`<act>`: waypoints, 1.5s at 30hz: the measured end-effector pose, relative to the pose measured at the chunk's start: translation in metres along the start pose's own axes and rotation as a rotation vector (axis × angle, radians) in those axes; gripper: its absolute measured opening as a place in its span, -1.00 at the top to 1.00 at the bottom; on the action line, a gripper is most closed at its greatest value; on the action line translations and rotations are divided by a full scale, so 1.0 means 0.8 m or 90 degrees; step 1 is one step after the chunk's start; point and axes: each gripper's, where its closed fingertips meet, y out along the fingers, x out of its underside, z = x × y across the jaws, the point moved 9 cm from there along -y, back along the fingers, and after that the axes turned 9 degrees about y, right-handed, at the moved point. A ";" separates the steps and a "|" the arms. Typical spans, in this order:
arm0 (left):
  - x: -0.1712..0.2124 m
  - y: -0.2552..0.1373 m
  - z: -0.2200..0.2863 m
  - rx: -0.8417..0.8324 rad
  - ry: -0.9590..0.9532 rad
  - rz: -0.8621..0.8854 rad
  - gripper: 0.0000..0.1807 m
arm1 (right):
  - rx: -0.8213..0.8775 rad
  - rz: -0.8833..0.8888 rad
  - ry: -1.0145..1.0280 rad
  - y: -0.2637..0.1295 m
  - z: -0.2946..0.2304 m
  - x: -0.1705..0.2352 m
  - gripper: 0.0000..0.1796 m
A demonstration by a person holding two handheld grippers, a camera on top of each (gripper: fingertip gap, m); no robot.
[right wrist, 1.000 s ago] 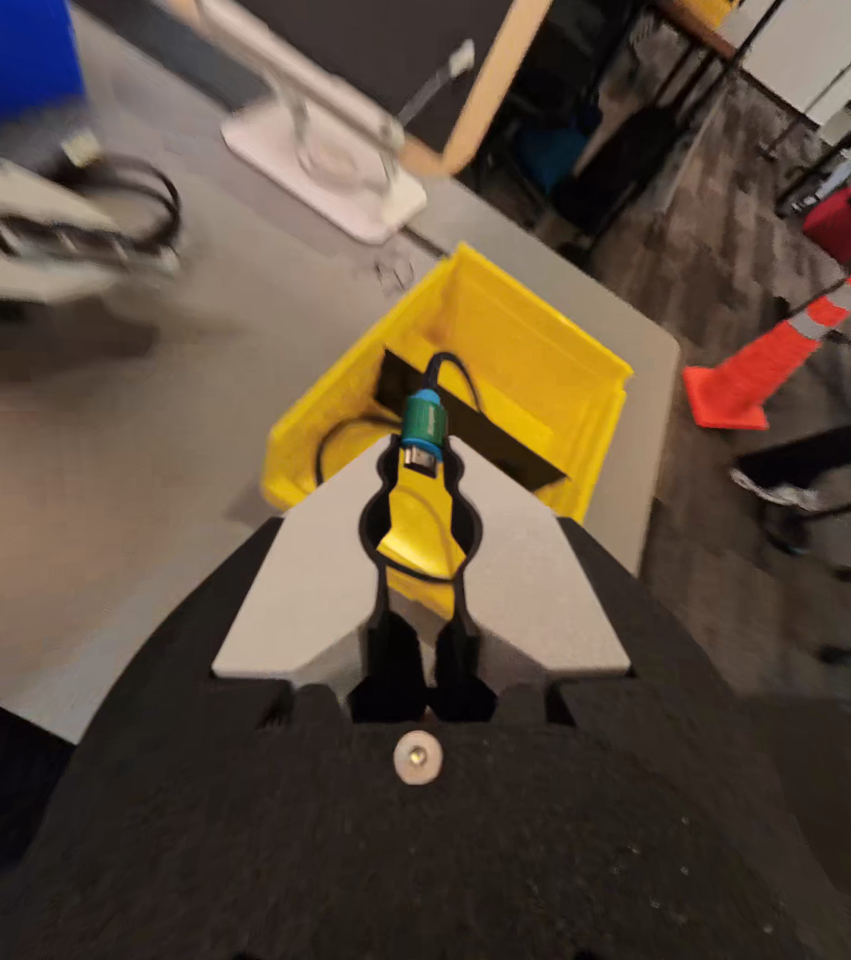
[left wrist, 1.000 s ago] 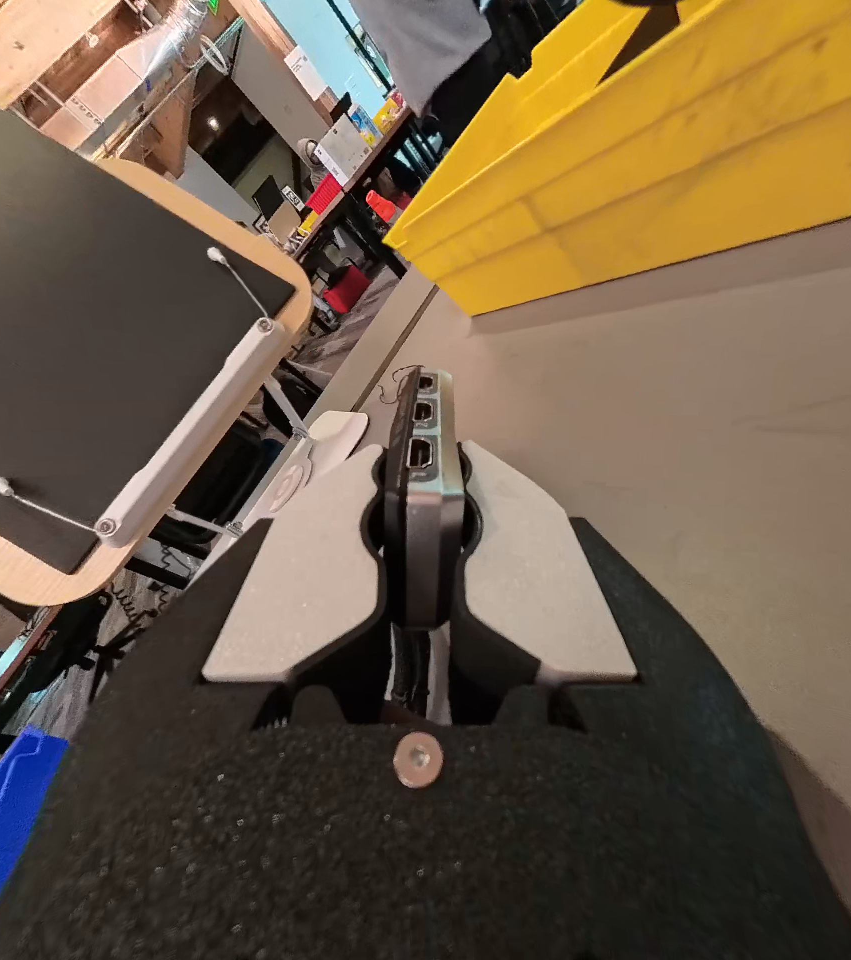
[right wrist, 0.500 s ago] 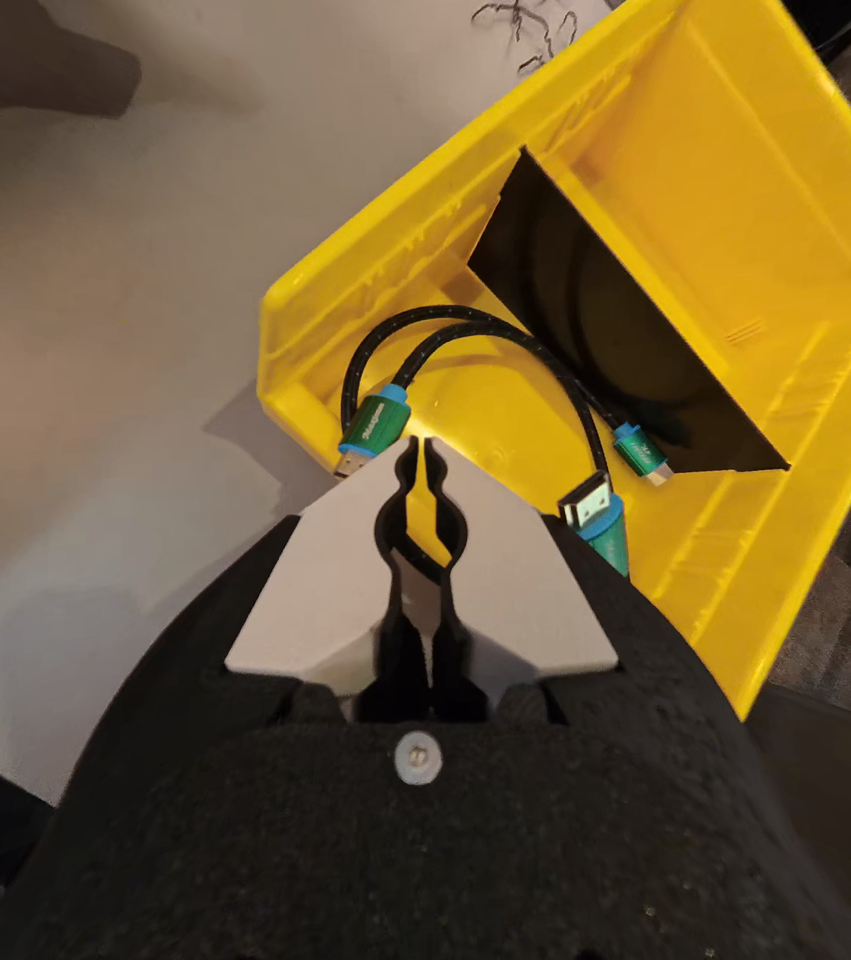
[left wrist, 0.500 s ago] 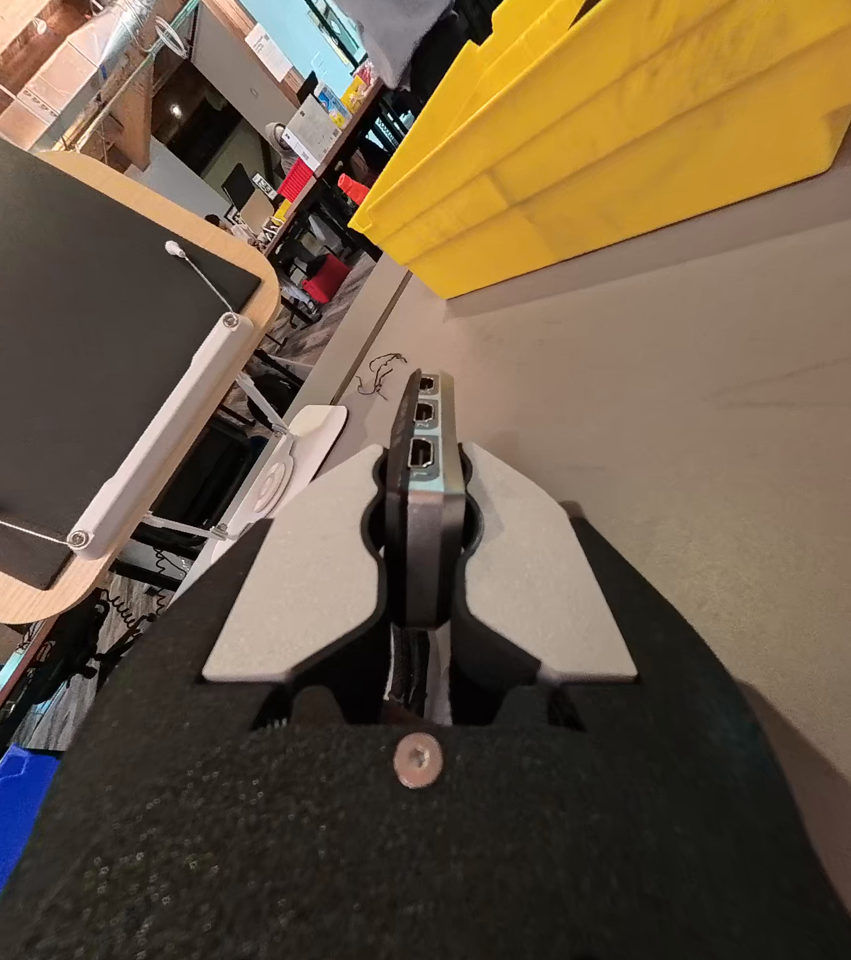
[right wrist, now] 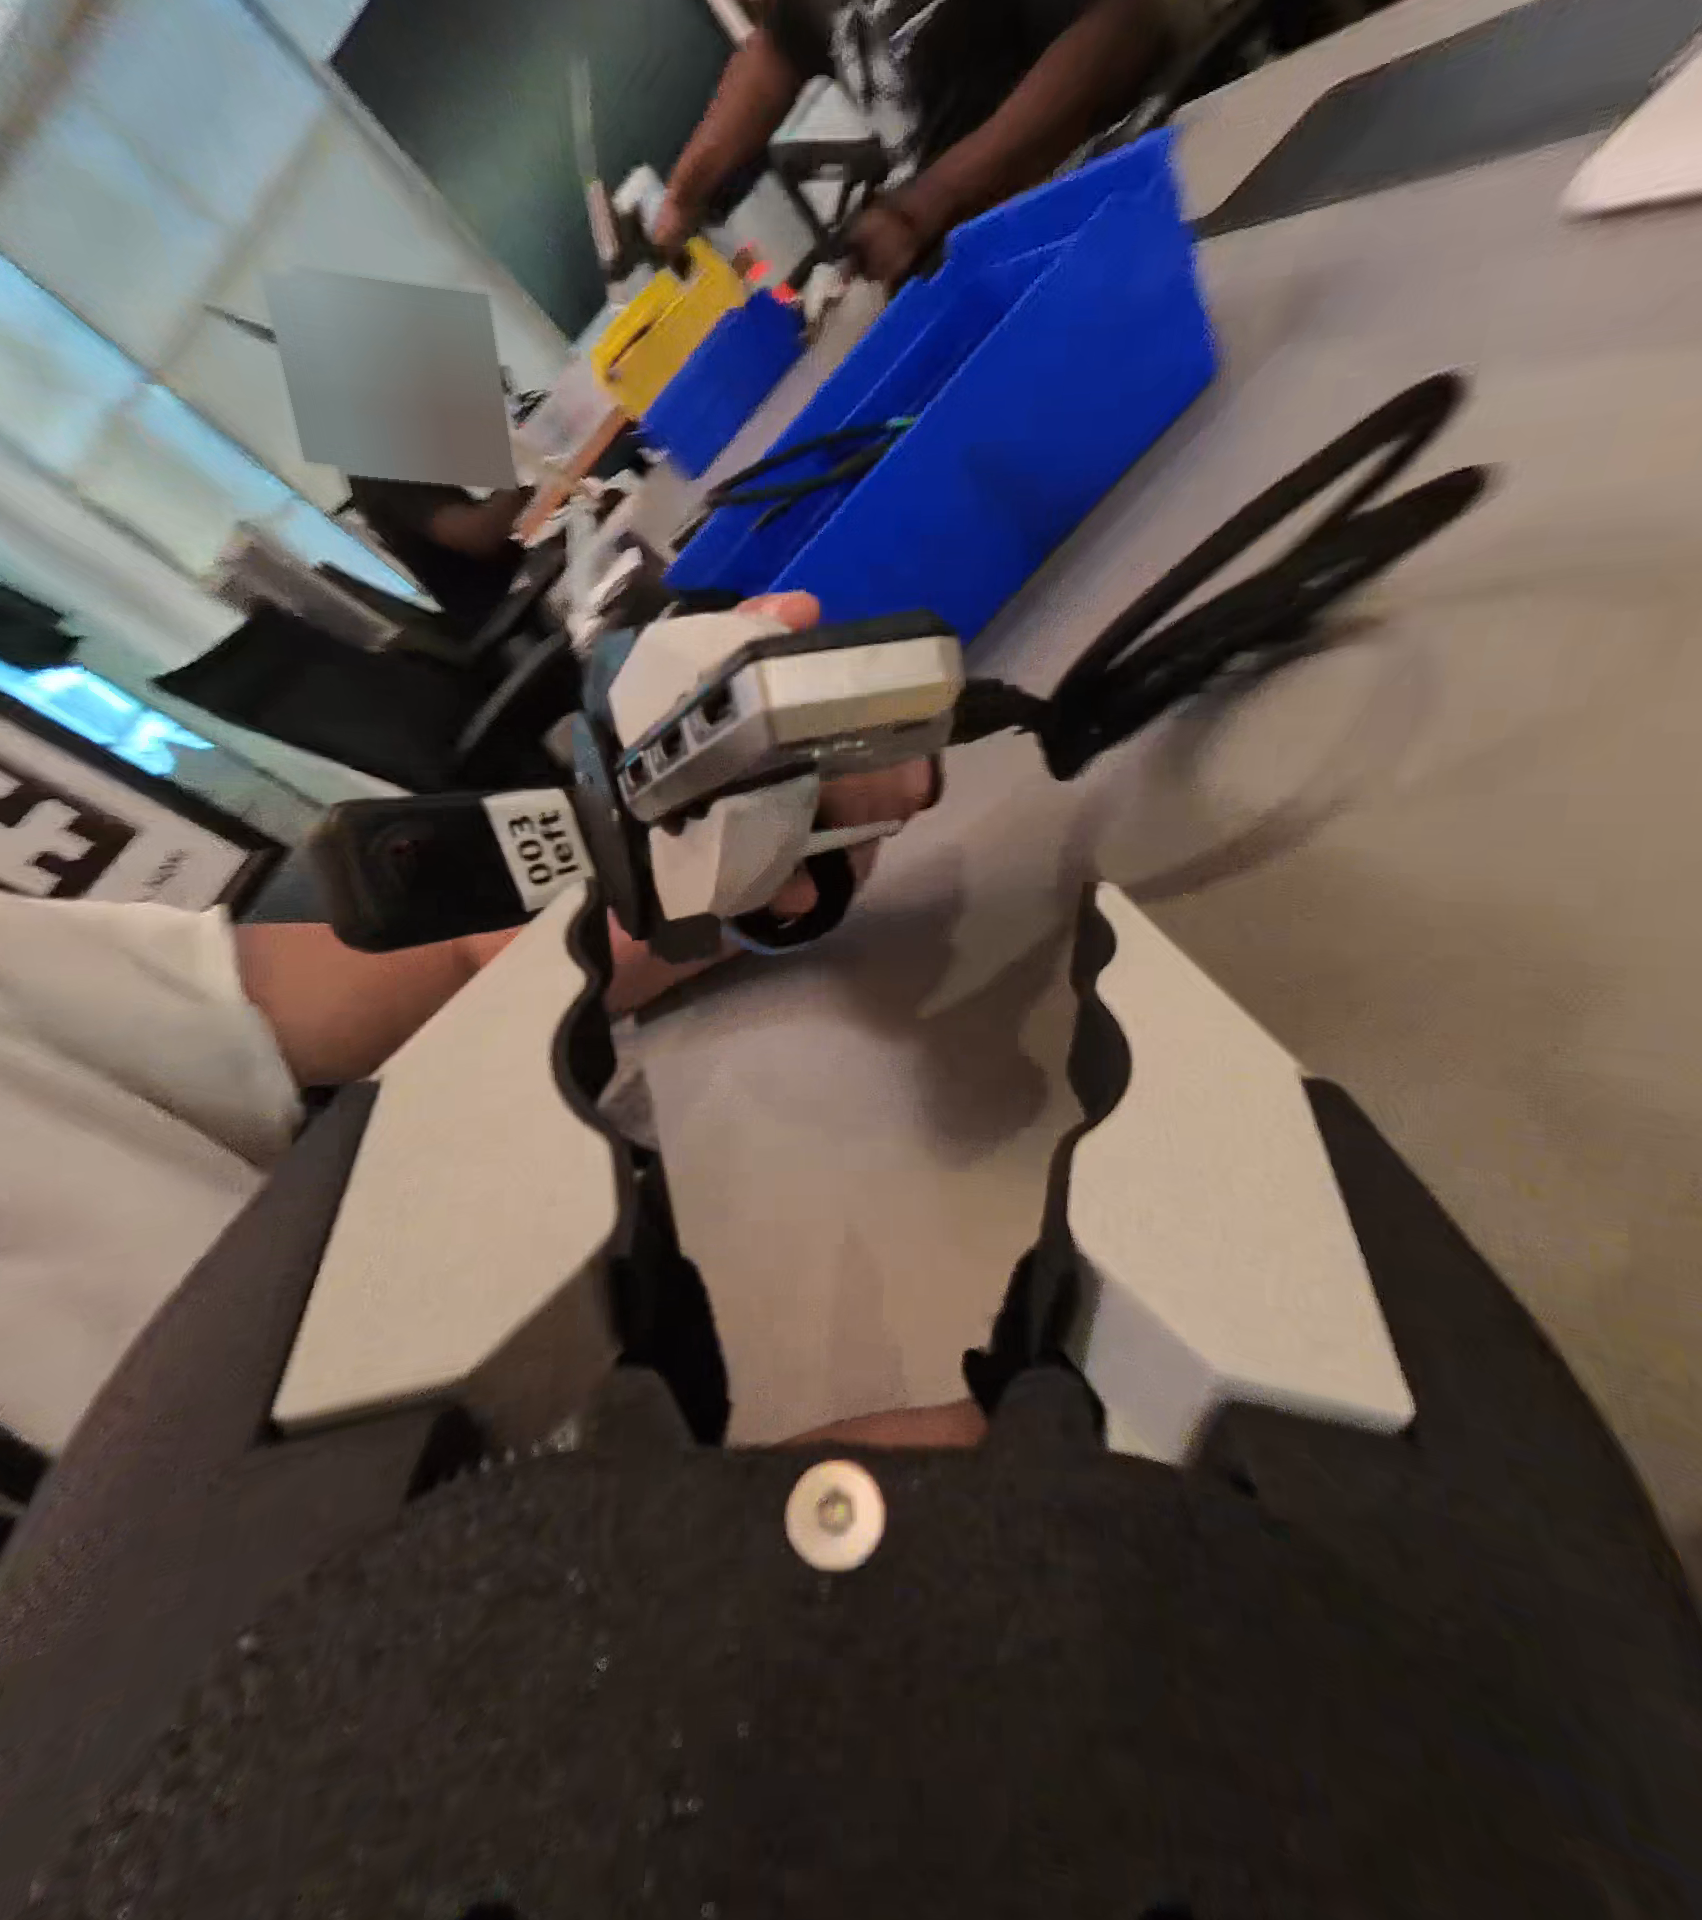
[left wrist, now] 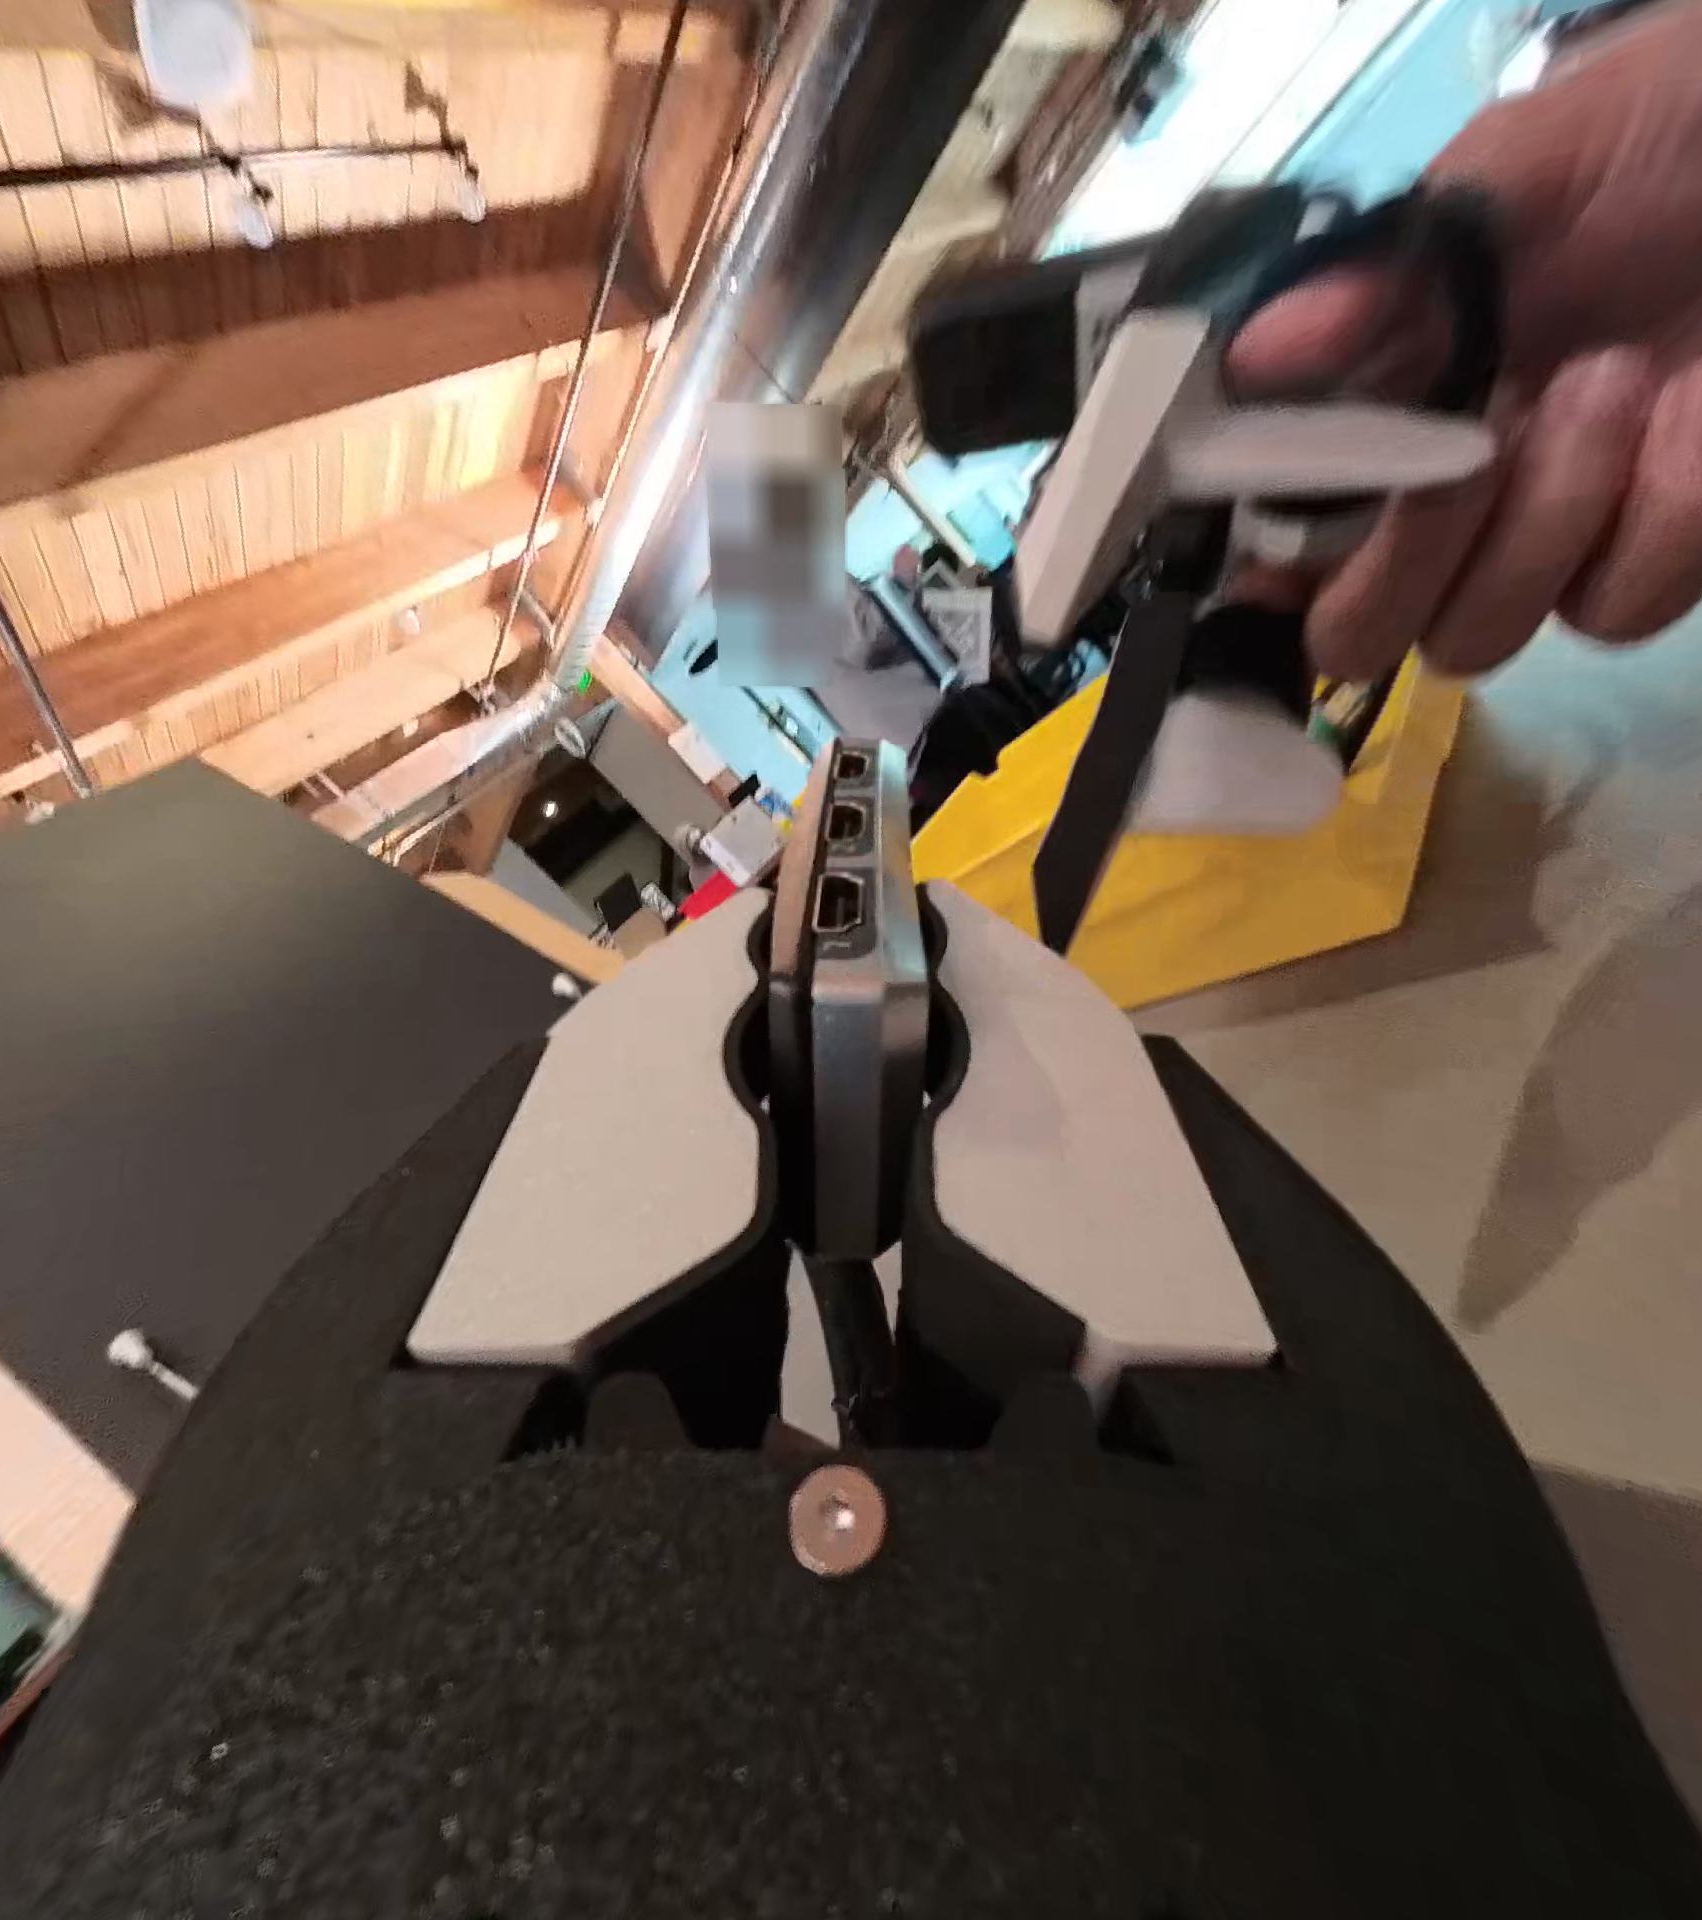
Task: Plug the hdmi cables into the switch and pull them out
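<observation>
left gripper (left wrist: 847, 925) pinches flat grey metal switch box (left wrist: 852, 997) | right gripper (right wrist: 842, 935) spread wide, holding nothing | black cord loops (right wrist: 1273, 582) show only in right view, blurry

You see: switch (left wrist: 847, 1049) grey metal, dark ports | your left gripper (left wrist: 845, 914) pale grey fingers, black body | your right gripper (right wrist: 836, 935) same grey on black | bin (left wrist: 1190, 883) yellow | bins (right wrist: 982, 436) blue | cable (right wrist: 1273, 582) black | table (right wrist: 1449, 935) beige-grey | sleeve (right wrist: 47, 1091) white
</observation>
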 end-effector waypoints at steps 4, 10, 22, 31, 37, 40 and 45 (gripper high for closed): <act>-0.011 -0.002 0.007 0.015 -0.007 0.034 0.75 | -0.061 0.062 0.003 0.021 -0.004 0.003 0.04; -0.014 0.001 0.018 0.031 -0.008 0.029 0.75 | -0.134 0.092 0.049 0.033 0.003 0.008 0.30; 0.028 0.003 -0.018 -0.071 -0.122 -0.081 0.53 | -0.110 0.240 -0.005 -0.052 -0.033 -0.087 0.40; 0.050 0.006 -0.021 -0.086 -0.134 -0.147 0.69 | -0.011 0.298 -0.041 -0.160 -0.102 -0.225 0.40; 0.056 0.008 -0.018 -0.077 -0.126 -0.170 0.70 | 0.140 0.285 0.038 -0.222 -0.057 -0.277 0.39; 0.058 0.008 -0.019 -0.075 -0.139 -0.176 0.70 | 0.272 0.210 0.085 -0.220 0.002 -0.278 0.39; 0.059 0.009 -0.016 -0.062 -0.139 -0.180 0.70 | 0.322 0.116 0.156 -0.197 0.108 -0.273 0.39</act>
